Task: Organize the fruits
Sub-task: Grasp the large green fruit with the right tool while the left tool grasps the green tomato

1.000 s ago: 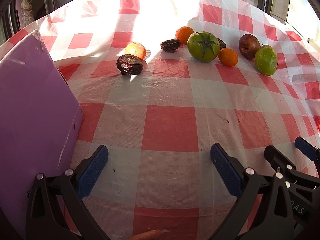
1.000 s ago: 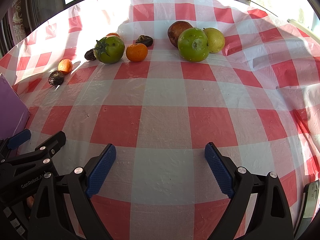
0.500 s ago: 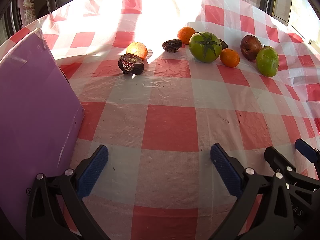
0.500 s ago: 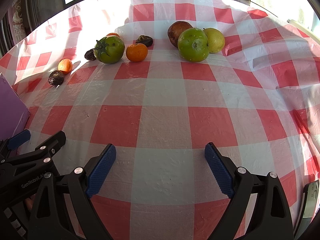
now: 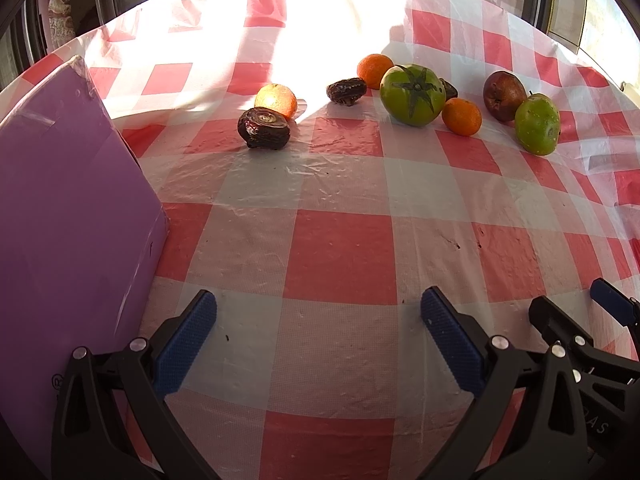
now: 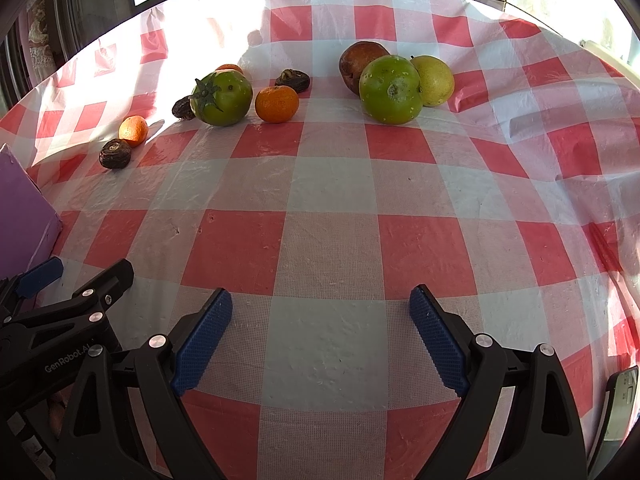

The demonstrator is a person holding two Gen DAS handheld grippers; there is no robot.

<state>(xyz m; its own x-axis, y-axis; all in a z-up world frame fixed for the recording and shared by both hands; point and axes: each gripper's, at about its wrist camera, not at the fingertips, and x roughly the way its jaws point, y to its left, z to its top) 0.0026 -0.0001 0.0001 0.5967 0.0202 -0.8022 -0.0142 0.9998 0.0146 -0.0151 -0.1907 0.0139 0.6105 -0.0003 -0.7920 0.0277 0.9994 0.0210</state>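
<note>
Fruit lies in a loose row across the far part of the checked tablecloth. From the left: a dark wrinkled fruit [image 5: 263, 127], a small orange [image 5: 277, 100], a second dark fruit [image 5: 346, 91], another orange [image 5: 374, 69], a green tomato [image 5: 413, 94], a third orange [image 5: 461, 117], a brown-red fruit [image 5: 503, 95] and a green apple [image 5: 537, 124]. The right wrist view adds a yellow pear [image 6: 433, 80] behind the green apple [image 6: 390, 89]. My left gripper [image 5: 318, 320] and right gripper [image 6: 320, 316] both hover open and empty over the near cloth, well short of the fruit.
A purple box [image 5: 68, 216] stands upright close to the left of my left gripper. The red-and-white tablecloth [image 6: 332, 240] is wrinkled at the right side. Windows line the far edge. Each gripper shows at the edge of the other's view.
The left wrist view has tilted slightly, so the fruit sits a little lower in the frame. The right gripper has not moved. Both stay open.
</note>
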